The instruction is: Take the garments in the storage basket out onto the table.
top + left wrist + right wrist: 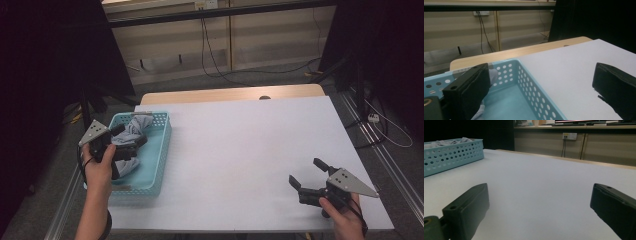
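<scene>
One perforated turquoise plastic basket (159, 150), crumpled grey cloth (134, 131).

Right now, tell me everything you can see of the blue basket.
The blue basket is a shallow, rectangular tray of light blue plastic, its walls pierced with rows of round holes. It sits upright near the left edge of the white table. Crumpled grey cloth lies inside, part of it rising above the rim. The left tongs, jaws open, hang over it above the cloth; contact with the cloth cannot be told.
</scene>
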### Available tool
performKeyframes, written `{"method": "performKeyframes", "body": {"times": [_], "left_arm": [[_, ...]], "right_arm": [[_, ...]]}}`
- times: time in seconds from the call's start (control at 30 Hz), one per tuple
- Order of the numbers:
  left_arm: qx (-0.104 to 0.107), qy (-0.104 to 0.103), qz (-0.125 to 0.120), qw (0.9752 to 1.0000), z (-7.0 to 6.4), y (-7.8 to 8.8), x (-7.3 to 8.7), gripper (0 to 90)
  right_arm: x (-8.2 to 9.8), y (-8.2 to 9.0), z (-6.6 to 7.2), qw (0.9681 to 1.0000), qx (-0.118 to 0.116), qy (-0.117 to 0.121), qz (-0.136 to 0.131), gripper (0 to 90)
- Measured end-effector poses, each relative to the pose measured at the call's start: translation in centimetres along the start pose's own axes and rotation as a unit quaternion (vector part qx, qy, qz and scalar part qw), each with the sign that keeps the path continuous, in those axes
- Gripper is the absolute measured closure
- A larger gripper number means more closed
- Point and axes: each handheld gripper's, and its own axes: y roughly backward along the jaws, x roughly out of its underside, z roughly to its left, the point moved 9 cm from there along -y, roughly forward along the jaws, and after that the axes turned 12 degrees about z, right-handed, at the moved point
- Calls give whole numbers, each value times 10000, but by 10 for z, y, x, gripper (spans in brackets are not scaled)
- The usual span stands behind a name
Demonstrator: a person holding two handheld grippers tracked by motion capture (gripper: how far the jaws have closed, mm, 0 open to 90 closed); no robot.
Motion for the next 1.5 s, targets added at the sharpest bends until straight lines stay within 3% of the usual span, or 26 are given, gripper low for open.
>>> {"method": "performKeyframes", "body": {"times": [0.23,0.33,0.43,0.7,1.07,1.17,1.27,1.5], "left_arm": [[6,25,55,10000,5,-5,4,19],[48,131,9,9999,7,-6,5,19],[46,81,62,9999,10,-9,7,19],[-13,256,85,9996,27,-17,12,19],[-342,311,472,9978,56,-20,26,21],[-322,388,550,9972,59,-24,30,21],[-385,320,766,9958,63,-30,35,25],[-378,304,936,9944,67,-43,36,28]], "right_arm": [[-1,0,-2,10000,21,-52,-11,18],[0,0,0,10000,10,-19,24,18],[1,0,0,10000,5,-16,30,18],[1,-2,0,9999,-66,-61,43,17],[0,-3,5,9999,-165,-10,42,17],[0,-2,7,9998,-183,-4,32,17],[-1,-2,8,9998,-189,-3,34,18],[0,1,6,9999,-133,20,37,19]]}}
